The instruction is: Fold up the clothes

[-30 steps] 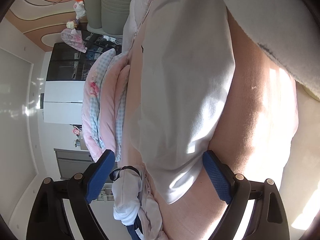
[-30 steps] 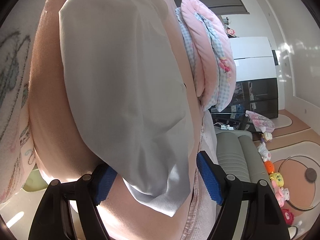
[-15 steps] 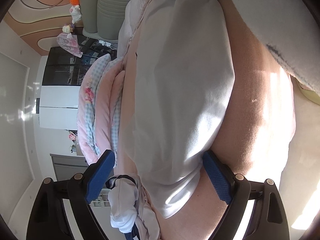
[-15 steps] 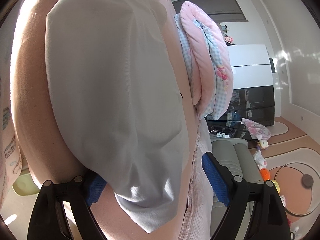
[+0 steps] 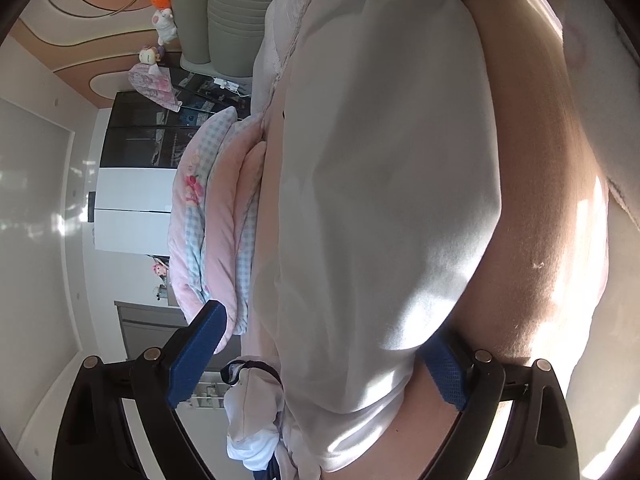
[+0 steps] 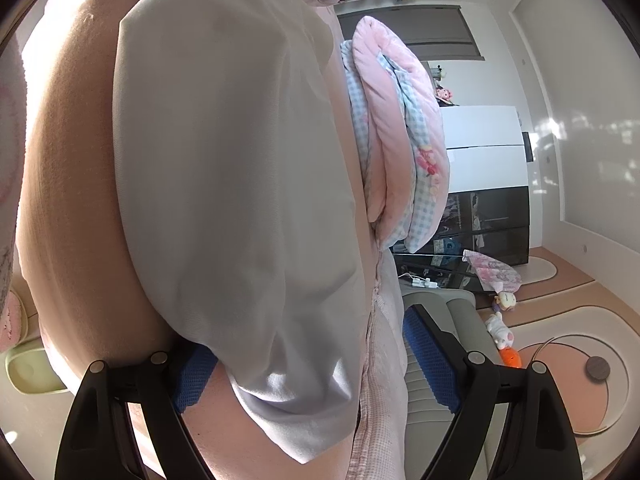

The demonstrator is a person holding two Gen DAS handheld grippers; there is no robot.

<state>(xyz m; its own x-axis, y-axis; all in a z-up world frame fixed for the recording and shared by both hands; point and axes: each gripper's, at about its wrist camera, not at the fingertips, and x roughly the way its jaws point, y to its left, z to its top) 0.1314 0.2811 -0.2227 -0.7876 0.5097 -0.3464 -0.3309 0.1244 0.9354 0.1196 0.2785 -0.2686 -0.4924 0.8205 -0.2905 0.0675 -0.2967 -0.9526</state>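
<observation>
White garment (image 5: 392, 184) lay spread flat along the peach bed cover (image 5: 540, 200), thin, smooth cotton with soft rounded edges. Both the left gripper (image 5: 320, 354) and the right gripper (image 6: 304, 364) stood with jaws spread wide, each straddling one end of the cloth, pinching nothing. A shallow bite could catch only one layer, or snag the fuzzy cover, skewing any fold.

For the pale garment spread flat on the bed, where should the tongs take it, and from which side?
Best at its two opposite short ends, one per side. The pale garment lies long and flat on the pink bedding, and each end already sits between open tongs: left tongs, right tongs. Slide one finger under the edge and pinch the hem, probably at the corner, where the cloth lifts slightly.
</observation>
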